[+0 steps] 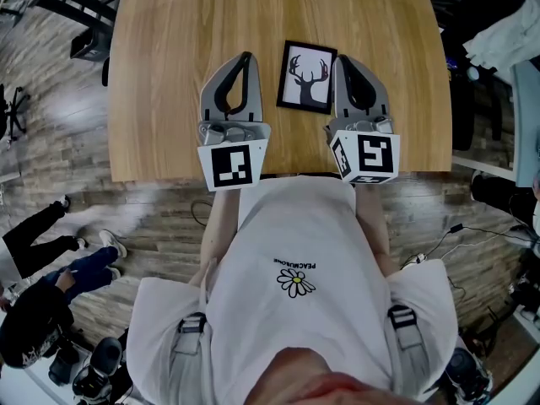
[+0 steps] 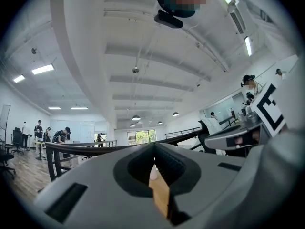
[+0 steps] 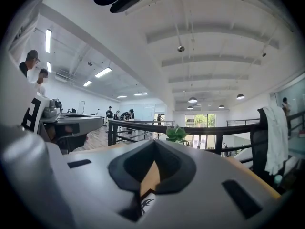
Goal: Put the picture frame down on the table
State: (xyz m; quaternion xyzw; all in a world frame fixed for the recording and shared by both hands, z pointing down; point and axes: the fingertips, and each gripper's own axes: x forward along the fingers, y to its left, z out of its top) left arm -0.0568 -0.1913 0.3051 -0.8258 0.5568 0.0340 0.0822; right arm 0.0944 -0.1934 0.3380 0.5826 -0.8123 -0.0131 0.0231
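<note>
Open hall with a white beamed ceiling [image 2: 90, 27] and a wood-plank floor [image 1: 59, 150]

A pale wooden table [image 1: 169, 74] is set on the grey-brown planks. The ceiling is crossed by broad beams [image 2: 143, 51] and lit by strip lights [image 2: 43, 69] and round pendant lamps [image 3: 192, 99]. A bright window [image 3: 205, 120] with greenery behind it is seen at the far end. A dark railing [image 3: 138, 124] is run across the room, and a white cloth [image 3: 272, 128] is hung over a dark chair [image 3: 258, 142].
</note>
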